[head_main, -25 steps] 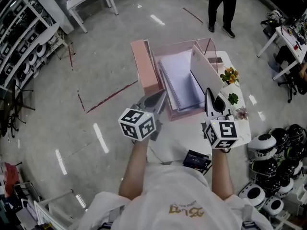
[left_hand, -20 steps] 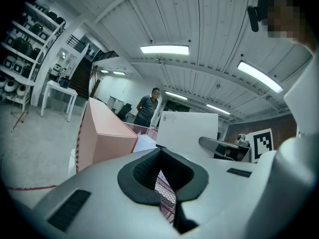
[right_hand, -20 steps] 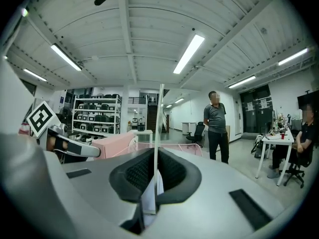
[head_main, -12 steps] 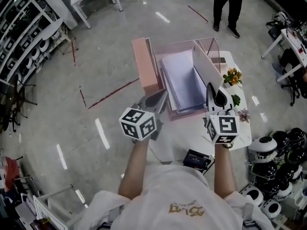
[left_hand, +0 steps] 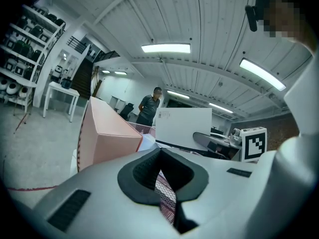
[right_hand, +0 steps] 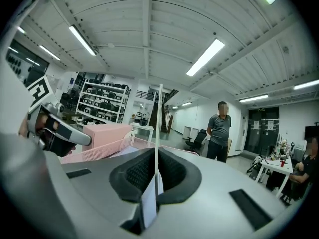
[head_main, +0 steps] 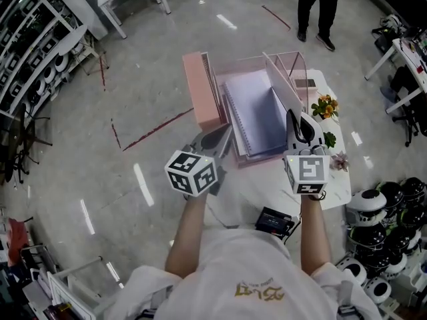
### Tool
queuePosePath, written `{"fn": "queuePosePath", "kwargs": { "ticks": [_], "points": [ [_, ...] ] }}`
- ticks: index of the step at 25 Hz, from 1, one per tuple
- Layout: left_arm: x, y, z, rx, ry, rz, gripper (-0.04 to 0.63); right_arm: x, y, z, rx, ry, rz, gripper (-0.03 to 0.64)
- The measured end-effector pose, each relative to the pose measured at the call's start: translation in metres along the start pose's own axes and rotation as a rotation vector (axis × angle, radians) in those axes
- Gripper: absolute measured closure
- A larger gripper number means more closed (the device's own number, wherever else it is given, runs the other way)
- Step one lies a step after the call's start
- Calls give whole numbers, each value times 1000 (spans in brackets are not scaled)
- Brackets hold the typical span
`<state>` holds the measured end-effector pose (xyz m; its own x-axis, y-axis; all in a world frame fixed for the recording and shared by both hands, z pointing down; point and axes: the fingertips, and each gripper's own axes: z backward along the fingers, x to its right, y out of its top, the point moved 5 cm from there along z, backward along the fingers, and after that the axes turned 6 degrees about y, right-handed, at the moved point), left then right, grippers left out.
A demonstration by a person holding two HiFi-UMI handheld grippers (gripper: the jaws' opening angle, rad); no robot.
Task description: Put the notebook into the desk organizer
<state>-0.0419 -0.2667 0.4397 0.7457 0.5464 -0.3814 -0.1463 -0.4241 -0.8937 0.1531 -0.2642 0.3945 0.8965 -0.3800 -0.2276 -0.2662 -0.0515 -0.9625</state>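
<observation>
A pink mesh desk organizer (head_main: 256,159) lies on the white table with a spiral notebook (head_main: 253,115) flat inside it. A thin white notebook (head_main: 285,93) stands on edge along the organizer's right side. My right gripper (head_main: 297,129) is shut on its near end, and its edge (right_hand: 157,133) runs up between the pads of the right gripper (right_hand: 151,185). My left gripper (head_main: 220,137) is at the organizer's front left corner. In the left gripper view the left gripper (left_hand: 162,183) is shut on the pink mesh (left_hand: 167,199).
A pink box (head_main: 202,92) stands against the organizer's left side. Flowers (head_main: 321,105) and a black device (head_main: 273,222) sit on the table's right and near parts. A person (head_main: 313,5) stands beyond the table. White round helmets (head_main: 390,212) crowd the floor at right, shelves (head_main: 27,59) at left.
The right gripper has shifted slightly forward with the white notebook, which stands a little more upright. The left gripper has stayed in place.
</observation>
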Motion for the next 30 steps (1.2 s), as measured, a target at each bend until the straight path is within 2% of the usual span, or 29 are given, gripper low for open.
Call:
{"fn": "queuePosePath", "kwargs": {
  "ticks": [3, 8, 18, 23, 26, 30],
  "points": [
    [-3, -1, 0, 0, 5, 4, 578, -2, -2, -6, -14, 4, 55, 597],
    [-8, -3, 1, -2, 17, 15, 578, -20, -6, -17, -64, 40, 283, 595],
    [-14, -10, 4, -10, 27, 40, 578, -51, -26, -30, -135, 155, 397, 592],
    [-18, -10, 7, -12, 36, 41, 578, -59, -41, -37, -215, 209, 474, 586],
    [-19, -10, 6, -12, 39, 42, 578, -62, -51, -41, -263, 263, 469, 563],
    [-20, -11, 7, -10, 41, 44, 578, -61, -52, -42, -290, 340, 368, 549]
  ]
}}
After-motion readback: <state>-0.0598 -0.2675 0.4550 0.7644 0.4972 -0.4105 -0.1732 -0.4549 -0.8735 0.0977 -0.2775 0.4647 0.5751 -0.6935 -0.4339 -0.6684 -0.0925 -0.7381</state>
